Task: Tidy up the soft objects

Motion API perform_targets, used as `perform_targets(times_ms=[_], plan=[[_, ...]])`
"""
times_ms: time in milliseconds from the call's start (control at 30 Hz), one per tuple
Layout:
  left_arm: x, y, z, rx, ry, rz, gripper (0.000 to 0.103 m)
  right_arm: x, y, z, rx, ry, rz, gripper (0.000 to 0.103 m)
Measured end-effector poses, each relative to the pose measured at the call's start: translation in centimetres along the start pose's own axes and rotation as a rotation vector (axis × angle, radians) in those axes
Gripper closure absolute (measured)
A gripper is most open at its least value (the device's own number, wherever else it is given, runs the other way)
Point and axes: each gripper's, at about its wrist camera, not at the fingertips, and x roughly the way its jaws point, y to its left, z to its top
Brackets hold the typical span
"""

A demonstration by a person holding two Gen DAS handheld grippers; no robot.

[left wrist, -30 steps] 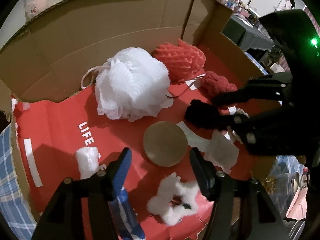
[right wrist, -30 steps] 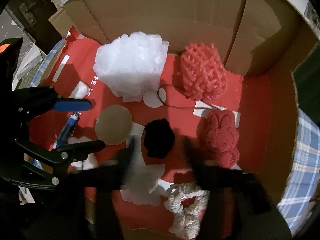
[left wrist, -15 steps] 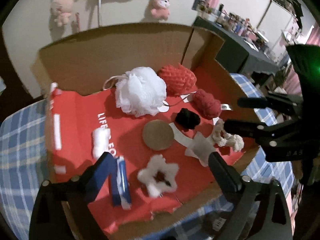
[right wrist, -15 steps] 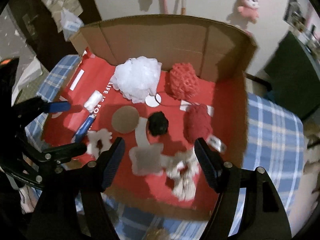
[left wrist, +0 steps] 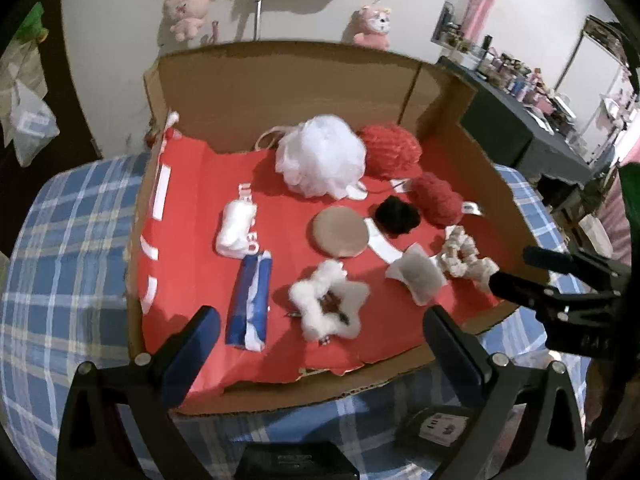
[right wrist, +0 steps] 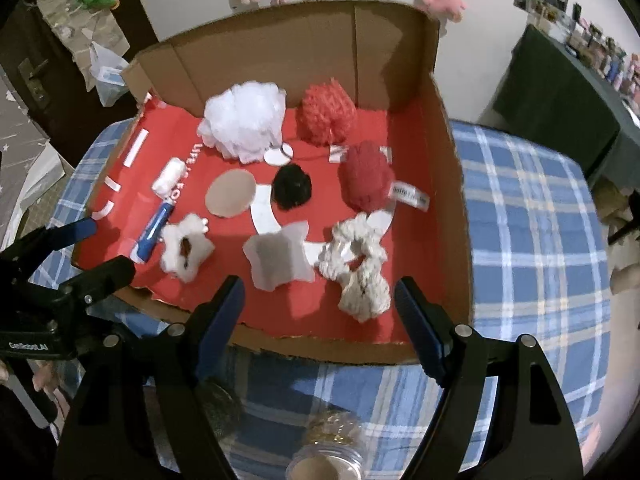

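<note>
Ten soft things lie spread on the red floor of the cardboard box, and none of them touches a gripper. At the back sit the white bath puff and the red mesh puff, close side by side. In front of them are the red bunny toy, the black scrunchie and the round tan pad. On one side lie the small white roll and the blue tube, one just behind the other. Near the front edge are the white fluffy scrunchie, the star-shaped sponge and the cream scrunchie. The left gripper hangs over the front edge of the box. Its jaws have just been opening and now stand wide, with nothing between them. The right gripper also hangs over the front edge, and its jaws have been opening a little too; they are apart and hold nothing. Everything soft looks to be inside the box already, set out in rough rows. So the job looks nearly done or done. A few small things sit in the blur on the blue checked cloth in front of the box, but what they are cannot be told.
</note>
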Motion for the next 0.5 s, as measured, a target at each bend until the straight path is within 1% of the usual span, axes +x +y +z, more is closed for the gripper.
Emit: perform_targets(times_ms=[133, 333, 433, 500], plan=[[1.2, 0.4, -0.8, -0.042, 0.015, -0.001, 0.0, 1.0, 0.2, -0.8, 0.008, 0.01, -0.009, 0.026], [2.3, 0.6, -1.6, -0.056, 0.022, 0.029, 0.0, 2.1, -0.1, -1.0, 0.025, 0.015, -0.016, 0.026], [2.5, 0.9, -1.5, -0.072, 0.029, 0.016, 0.0, 2.6, 0.0, -1.1, 0.021, 0.02, -0.029, 0.026], [2.5, 0.9, -1.5, -0.069, 0.029, 0.026, 0.0, 2.9, 0.2, -1.1, 0.014, 0.023, -0.033, 0.026]])
